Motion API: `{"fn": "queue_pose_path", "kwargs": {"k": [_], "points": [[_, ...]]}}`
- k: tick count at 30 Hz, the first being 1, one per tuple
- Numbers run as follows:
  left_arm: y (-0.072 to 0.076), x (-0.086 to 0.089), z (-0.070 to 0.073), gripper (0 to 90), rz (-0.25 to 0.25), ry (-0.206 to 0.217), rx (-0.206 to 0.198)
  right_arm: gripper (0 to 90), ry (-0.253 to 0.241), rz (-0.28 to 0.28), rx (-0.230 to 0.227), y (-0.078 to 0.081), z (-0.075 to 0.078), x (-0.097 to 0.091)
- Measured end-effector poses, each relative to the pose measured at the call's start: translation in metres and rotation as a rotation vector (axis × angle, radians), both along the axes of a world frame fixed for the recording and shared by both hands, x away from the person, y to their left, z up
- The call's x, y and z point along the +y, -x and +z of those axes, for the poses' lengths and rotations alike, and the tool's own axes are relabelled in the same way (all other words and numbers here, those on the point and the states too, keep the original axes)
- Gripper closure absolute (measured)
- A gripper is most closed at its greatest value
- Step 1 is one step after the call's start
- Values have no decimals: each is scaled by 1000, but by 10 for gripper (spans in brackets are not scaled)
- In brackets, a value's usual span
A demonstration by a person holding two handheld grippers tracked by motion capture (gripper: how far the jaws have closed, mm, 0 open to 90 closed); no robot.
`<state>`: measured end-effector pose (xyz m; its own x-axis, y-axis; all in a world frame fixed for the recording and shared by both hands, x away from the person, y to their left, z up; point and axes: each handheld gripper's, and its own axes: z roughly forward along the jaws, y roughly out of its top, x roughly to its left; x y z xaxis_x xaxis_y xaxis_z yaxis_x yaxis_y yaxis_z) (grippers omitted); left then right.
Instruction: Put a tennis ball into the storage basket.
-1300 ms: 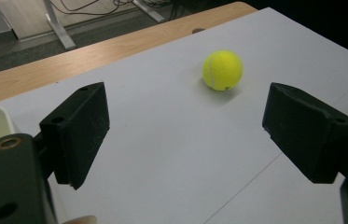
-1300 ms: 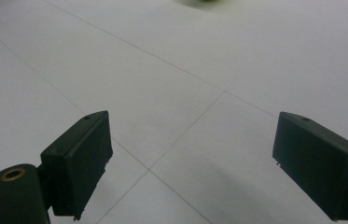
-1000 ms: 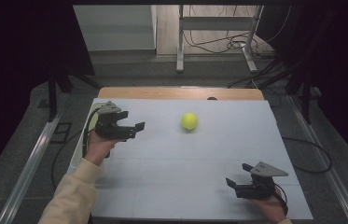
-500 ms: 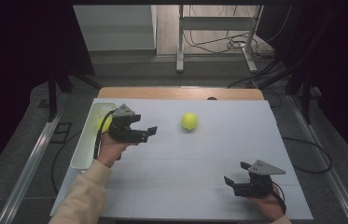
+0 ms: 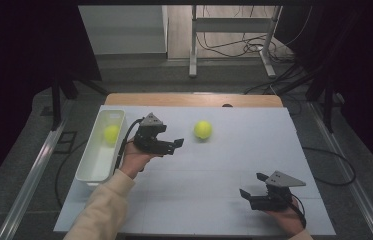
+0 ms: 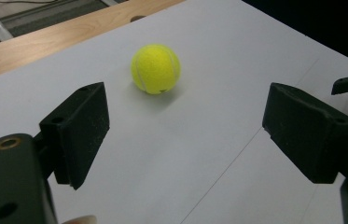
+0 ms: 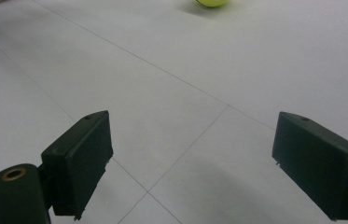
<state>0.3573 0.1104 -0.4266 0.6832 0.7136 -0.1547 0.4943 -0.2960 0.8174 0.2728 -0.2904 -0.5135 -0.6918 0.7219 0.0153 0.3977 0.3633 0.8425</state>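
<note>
We've got the left gripper point(image 5: 175, 144) spread wide facing the tennis ball point(image 5: 202, 129); right gripper point(image 5: 253, 186) released too. Nudge it, it rolls away!

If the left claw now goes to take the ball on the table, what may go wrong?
1. The tennis ball lies free on the smooth white table; a touch from one open jaw of the left claw may roll it away, perhaps toward the far wooden edge.
2. The white bin with another ball sits close beside the left forearm; a swing back might bump it.
3. The right claw is far, so it likely cannot stop a rolling ball.
</note>
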Motion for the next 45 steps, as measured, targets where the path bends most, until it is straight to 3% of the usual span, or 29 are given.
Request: {"fn": "queue_pose_path", "kwargs": {"k": [13, 18, 23, 36, 45], "points": [[-8, -9, -6, 151, -3, -25, 24, 124, 4, 7, -3, -5, 0, 6], [-14, -13, -9, 152, -10, -22, 15, 125, 13, 11, 4, -4, -2, 7], [-22, -20, -17, 153, -23, -17, 35, 125, 14, 10, 5, -7, -2, 7], [-36, -45, -24, 153, -14, -67, 50, 125, 1, 30, -1, -5, 0, 5], [-43, -51, -28, 152, 7, -92, 64, 126, -11, 40, -2, -5, 1, 4]]}}
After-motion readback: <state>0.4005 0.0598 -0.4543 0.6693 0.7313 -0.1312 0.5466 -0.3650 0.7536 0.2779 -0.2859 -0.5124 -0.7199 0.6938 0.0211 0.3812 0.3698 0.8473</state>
